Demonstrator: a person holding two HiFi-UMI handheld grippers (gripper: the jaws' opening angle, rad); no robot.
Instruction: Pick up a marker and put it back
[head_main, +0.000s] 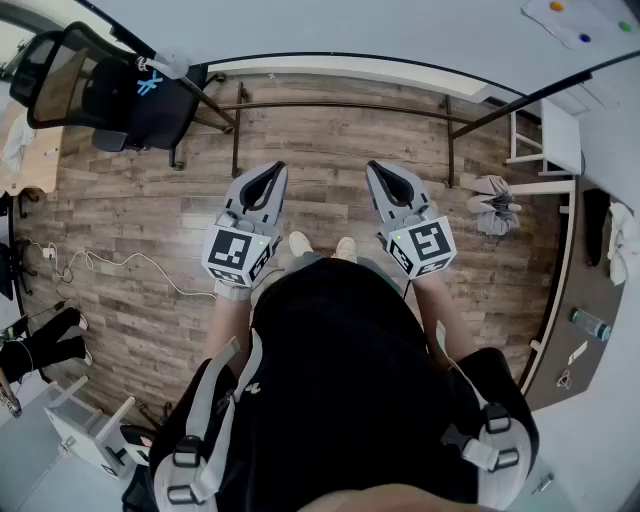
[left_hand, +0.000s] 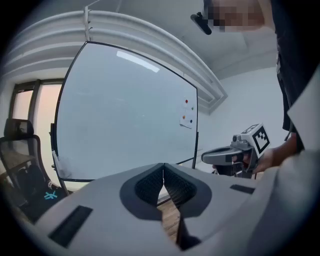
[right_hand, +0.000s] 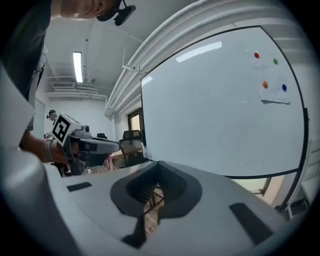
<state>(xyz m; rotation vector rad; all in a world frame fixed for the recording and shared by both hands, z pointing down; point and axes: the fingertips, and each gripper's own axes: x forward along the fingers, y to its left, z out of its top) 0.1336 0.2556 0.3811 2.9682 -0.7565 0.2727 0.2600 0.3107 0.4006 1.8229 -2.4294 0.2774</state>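
No marker shows clearly in any view. My left gripper (head_main: 268, 174) and right gripper (head_main: 381, 171) are held side by side at waist height, pointing at a large whiteboard (head_main: 400, 28). Both are shut with nothing between the jaws. In the left gripper view the left gripper (left_hand: 163, 171) has its ribbed pads pressed together before the whiteboard (left_hand: 125, 110), and the right gripper (left_hand: 234, 156) hangs to its right. The right gripper view shows the right gripper (right_hand: 159, 171) closed too, the left gripper (right_hand: 86, 145) to its left, and the whiteboard (right_hand: 220, 110) ahead.
A black office chair (head_main: 110, 85) stands at the left by the board's end. The board's black stand rails (head_main: 340, 105) run across the wooden floor ahead. Coloured magnets (right_hand: 265, 85) hold a paper on the board. A white cable (head_main: 110, 262) trails on the floor; a bottle (head_main: 592, 324) lies on the right-hand counter.
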